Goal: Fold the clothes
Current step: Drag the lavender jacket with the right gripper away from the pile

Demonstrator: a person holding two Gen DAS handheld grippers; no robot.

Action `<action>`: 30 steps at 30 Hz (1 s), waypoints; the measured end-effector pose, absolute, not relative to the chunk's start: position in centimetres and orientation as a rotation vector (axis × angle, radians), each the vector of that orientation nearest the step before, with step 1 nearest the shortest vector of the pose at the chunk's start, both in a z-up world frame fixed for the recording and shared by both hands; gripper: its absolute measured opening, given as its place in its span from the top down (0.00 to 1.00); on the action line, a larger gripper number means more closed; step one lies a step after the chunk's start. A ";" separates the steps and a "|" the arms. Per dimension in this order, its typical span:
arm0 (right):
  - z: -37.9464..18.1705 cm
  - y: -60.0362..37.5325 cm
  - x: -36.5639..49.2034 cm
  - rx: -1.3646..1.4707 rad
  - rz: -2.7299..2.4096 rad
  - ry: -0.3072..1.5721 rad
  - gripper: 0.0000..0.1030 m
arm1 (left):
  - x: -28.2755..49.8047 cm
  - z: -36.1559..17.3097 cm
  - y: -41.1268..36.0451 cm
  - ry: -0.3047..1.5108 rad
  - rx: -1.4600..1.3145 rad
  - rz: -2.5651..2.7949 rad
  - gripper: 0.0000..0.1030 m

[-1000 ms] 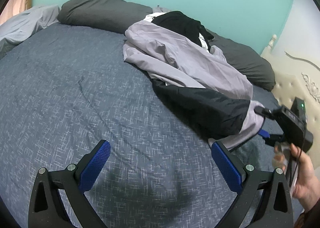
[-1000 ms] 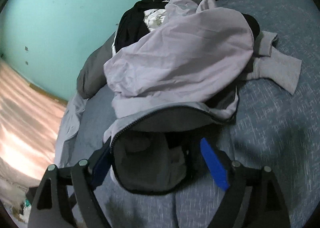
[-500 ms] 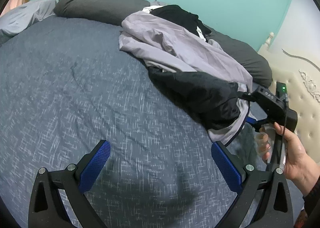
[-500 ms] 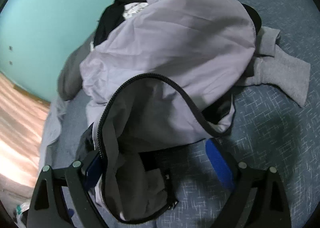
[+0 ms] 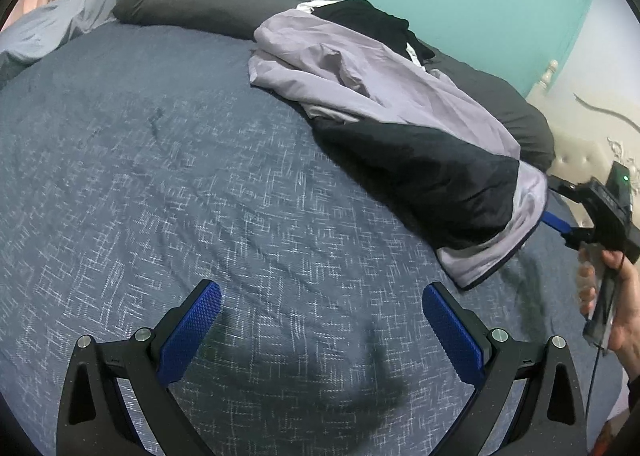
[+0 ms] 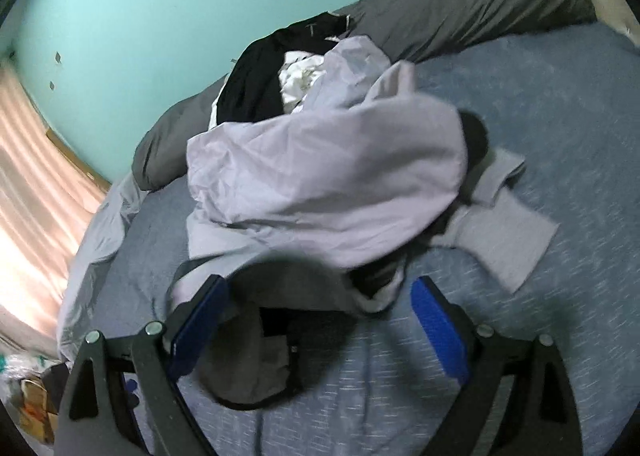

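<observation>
Bed [image 5: 160, 183] fills frame; lilac-black jacket [image 6: 320, 175] heaped centre-right – hem draped betw my right gripper [image 6: 316, 320] pads, jaws just widened, no pinch; left gripper [image 5: 320, 332] wide, empty, lower centre – over bare bedspread

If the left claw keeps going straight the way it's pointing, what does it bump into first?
Most likely the dark blue bedspread. The left claw is open and tilts down at bare cover, with nothing between its fingers. The lilac and black jacket lies off to the right, out of its line.
</observation>
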State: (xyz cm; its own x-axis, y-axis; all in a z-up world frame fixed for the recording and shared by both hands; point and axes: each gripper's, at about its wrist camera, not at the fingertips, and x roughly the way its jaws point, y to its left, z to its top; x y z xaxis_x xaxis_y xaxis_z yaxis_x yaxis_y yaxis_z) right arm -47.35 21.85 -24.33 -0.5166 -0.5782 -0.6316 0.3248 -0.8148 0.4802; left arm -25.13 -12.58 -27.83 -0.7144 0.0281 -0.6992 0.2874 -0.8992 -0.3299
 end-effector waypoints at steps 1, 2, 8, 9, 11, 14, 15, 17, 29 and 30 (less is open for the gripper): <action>-24.0 22.2 -47.6 1.121 -2.335 -0.408 0.09 | -25.2 -27.9 -12.6 0.638 1.118 -2.707 0.00; -24.0 22.3 -48.1 1.137 -2.348 -0.395 0.09 | -25.2 -27.9 -12.6 0.638 1.117 -2.705 0.00; -24.1 20.7 -52.5 1.188 -2.461 -0.277 0.09 | -25.3 -27.9 -12.8 0.647 1.112 -2.698 0.00; -23.9 20.1 -53.2 1.167 -2.491 -0.223 0.09 | -25.3 -28.0 -12.9 0.652 1.111 -2.697 0.00; -23.5 18.8 -54.5 1.124 -2.528 -0.116 0.09 | -25.4 -28.0 -12.9 0.649 1.111 -2.697 0.00; -23.1 16.6 -56.1 1.089 -2.549 0.056 0.09 | -25.4 -28.1 -13.0 0.646 1.108 -2.699 0.00; -23.0 15.6 -56.5 1.069 -2.552 0.133 0.09 | -25.5 -28.1 -13.0 0.652 1.109 -2.699 0.00; -23.0 14.3 -57.2 1.044 -2.549 0.234 0.09 | -25.5 -28.3 -13.0 0.663 1.112 -2.700 0.00; -25.4 10.5 -59.6 1.053 -2.434 0.496 0.27 | -25.6 -28.9 -12.7 0.667 1.109 -2.705 0.00; -25.6 10.4 -59.5 1.055 -2.423 0.503 0.39 | -25.7 -28.9 -12.6 0.665 1.114 -2.705 0.00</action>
State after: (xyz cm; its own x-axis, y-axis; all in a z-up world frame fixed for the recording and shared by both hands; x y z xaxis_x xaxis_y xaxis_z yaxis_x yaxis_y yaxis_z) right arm -59.46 10.37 -25.62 -0.6075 -0.2536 -0.7528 0.5321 -0.8336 -0.1486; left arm -25.68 -12.64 -28.94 -0.7157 0.0367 -0.6975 0.2910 -0.8922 -0.3455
